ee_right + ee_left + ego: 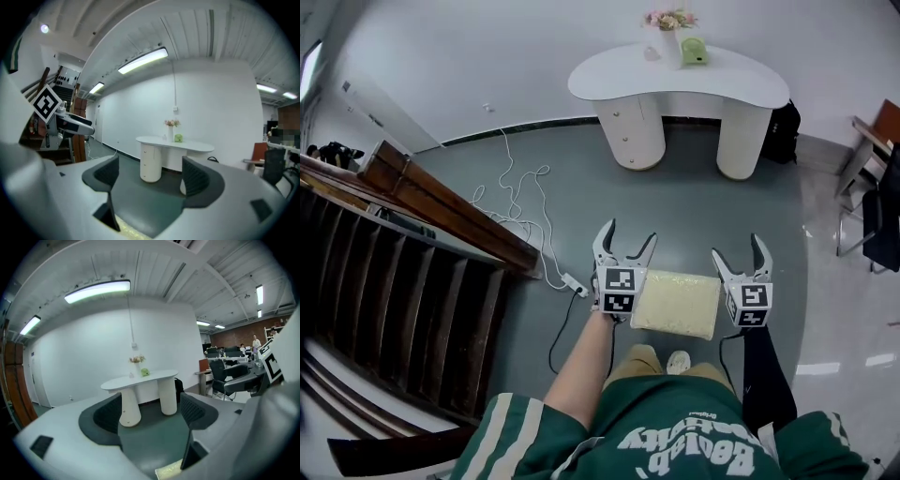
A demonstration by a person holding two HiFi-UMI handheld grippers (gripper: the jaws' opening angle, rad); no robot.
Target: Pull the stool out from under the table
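Observation:
The stool [676, 303], a low seat with a cream fuzzy rectangular top, stands on the grey floor right in front of my legs, well away from the white curved table [675, 80]. My left gripper [630, 234] hangs at the stool's left edge and my right gripper [737, 248] at its right edge. Both are open and hold nothing. Only a cream corner of the stool [168, 470] shows low in the left gripper view, below the open left gripper [152, 411]. The right gripper view shows another cream strip of the stool [129, 229] under the open right gripper [152, 176], with the table [174, 143] ahead.
A dark wooden staircase [403, 253] fills the left side. A white cable and power strip [572, 281] lie on the floor left of the stool. A flower vase [667, 33] and a green object [694, 51] sit on the table; a black bag [780, 131] and chairs [872, 187] stand at right.

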